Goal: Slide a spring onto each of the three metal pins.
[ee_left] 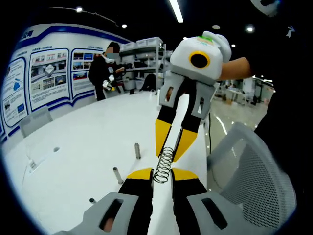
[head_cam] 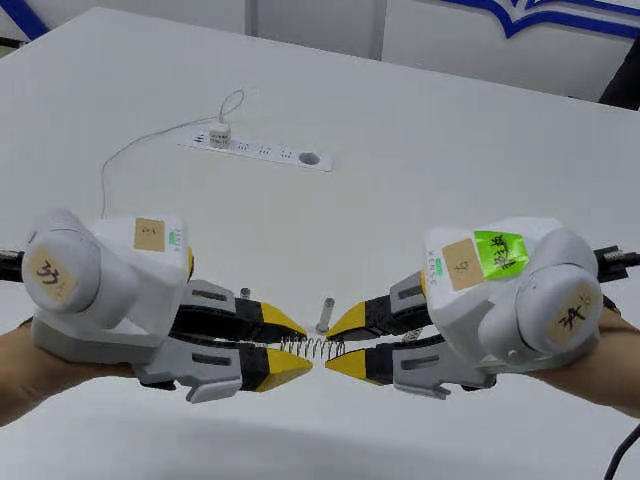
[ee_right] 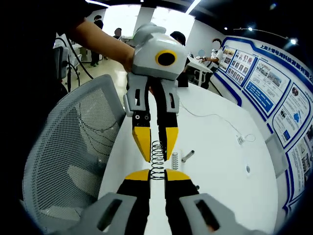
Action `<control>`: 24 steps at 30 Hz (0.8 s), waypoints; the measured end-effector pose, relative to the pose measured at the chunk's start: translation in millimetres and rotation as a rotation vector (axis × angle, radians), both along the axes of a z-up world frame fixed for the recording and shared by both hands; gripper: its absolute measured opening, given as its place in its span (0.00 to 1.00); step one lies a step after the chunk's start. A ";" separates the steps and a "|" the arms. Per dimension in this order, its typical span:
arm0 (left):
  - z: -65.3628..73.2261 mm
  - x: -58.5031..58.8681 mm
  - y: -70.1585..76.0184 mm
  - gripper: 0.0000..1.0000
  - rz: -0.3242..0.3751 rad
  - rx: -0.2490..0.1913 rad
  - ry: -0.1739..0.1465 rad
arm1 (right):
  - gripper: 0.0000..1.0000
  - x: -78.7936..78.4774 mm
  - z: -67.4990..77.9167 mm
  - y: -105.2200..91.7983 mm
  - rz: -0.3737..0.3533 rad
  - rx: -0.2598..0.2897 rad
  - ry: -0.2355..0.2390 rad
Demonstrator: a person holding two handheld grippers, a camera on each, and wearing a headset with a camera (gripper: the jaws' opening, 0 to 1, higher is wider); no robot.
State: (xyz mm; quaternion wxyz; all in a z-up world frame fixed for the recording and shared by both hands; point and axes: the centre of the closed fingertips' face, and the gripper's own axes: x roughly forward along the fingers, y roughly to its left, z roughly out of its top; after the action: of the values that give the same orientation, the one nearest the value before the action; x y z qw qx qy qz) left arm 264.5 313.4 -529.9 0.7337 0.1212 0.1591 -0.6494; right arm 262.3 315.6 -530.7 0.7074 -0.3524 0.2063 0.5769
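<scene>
White tabletop (head_cam: 400,130) lies open around left gripper (head_cam: 297,345) and right gripper (head_cam: 338,343), both jaws clamping one spring (head_cam: 313,347).

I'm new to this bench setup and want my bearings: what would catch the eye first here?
First, the spring held in mid-air between the yellow tips of the left claw and the right claw, each pinching one end, just above the white table. Next, a small metal pin standing on the table right behind them, and a power strip further back.
</scene>
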 end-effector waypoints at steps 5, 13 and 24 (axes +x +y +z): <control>0.6 -1.5 -2.4 0.14 -0.009 0.004 -0.025 | 0.11 -0.9 -0.5 -0.6 0.006 -0.005 -0.002; 3.9 -4.3 -3.7 0.10 -0.056 0.018 -0.153 | 0.11 -2.2 3.0 -1.7 0.028 0.006 -0.006; 7.7 -6.5 -0.4 0.10 -0.071 0.006 -0.164 | 0.18 1.8 -0.1 -2.3 0.000 0.024 0.022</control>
State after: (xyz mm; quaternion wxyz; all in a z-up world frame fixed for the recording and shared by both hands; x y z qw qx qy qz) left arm 257.9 312.9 -522.1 0.7205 0.1817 0.0958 -0.6623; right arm 264.1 313.3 -530.8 0.7094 -0.3372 0.2071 0.5833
